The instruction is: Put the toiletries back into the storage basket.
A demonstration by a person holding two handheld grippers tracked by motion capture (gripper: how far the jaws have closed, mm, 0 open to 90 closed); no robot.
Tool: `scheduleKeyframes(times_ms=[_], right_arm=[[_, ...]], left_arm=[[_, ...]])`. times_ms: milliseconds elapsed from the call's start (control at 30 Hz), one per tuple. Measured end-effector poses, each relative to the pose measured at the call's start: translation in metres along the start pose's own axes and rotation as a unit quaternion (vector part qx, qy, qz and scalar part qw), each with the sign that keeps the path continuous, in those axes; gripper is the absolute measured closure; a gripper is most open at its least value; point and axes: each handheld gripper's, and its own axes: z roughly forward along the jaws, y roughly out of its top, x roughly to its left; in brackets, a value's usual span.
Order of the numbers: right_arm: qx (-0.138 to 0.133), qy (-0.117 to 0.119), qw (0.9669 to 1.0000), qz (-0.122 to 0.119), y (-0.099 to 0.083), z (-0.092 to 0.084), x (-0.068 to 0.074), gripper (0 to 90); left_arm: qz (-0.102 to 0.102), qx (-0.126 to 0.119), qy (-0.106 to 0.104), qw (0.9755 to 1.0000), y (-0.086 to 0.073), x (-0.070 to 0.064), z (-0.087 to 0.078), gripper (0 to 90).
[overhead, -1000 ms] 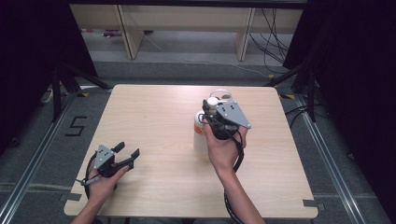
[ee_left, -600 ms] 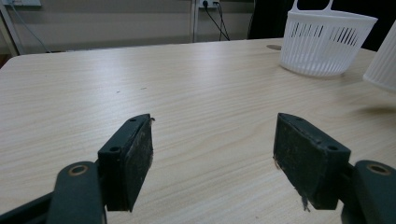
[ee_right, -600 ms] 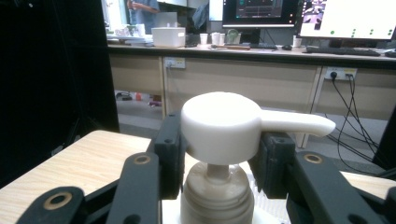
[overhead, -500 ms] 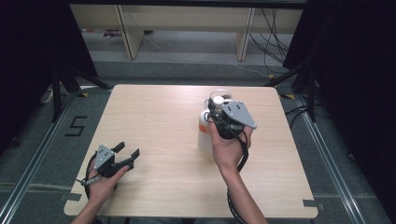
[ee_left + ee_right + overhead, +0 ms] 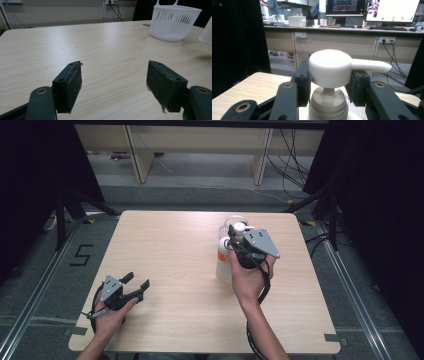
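Note:
A white pump bottle [image 5: 223, 266] with an orange label stands right of the table's middle. My right gripper [image 5: 236, 234] is shut on its pump head [image 5: 329, 67]; the pads [image 5: 302, 82] press both sides, and the spout points right in the right gripper view. Whether the bottle's base touches the table [image 5: 170, 245] I cannot tell. My left gripper [image 5: 137, 280] rests in a hand at the front left. Its jaws stand wide apart [image 5: 113, 67] with bare wood between them.
A white slotted basket [image 5: 175, 23] stands on the table behind the bottle, its rim [image 5: 228, 220] peeking out past the right gripper. Another white slotted edge [image 5: 207, 33] shows at the far right of the left gripper view. Desks and monitors [image 5: 392, 10] lie beyond.
My right hand has shifted slightly to the right and the pump bottle has gone along with it. The left gripper has stayed where it was.

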Motion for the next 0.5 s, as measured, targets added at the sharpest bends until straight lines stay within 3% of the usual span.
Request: scheduleKeyframes(times_ms=[133,200,500], right_arm=[[-0.007,-0.007,0.9999,-0.008,0.0006,-0.0007,-0.004,60.1],[-0.002,-0.006,1.0,0.004,0.0011,-0.0017,-0.0049,60.1],[-0.005,-0.014,0.9999,0.002,0.0013,-0.0024,-0.0096,60.1]], left_arm=[[0.001,0.001,0.0,1.0,0.0,-0.0001,0.0,27.9],[0.0,0.001,0.0,1.0,0.0,-0.0001,-0.0001,27.8],[0.0,0.001,0.0,1.0,0.0,-0.0003,0.0,27.8]])
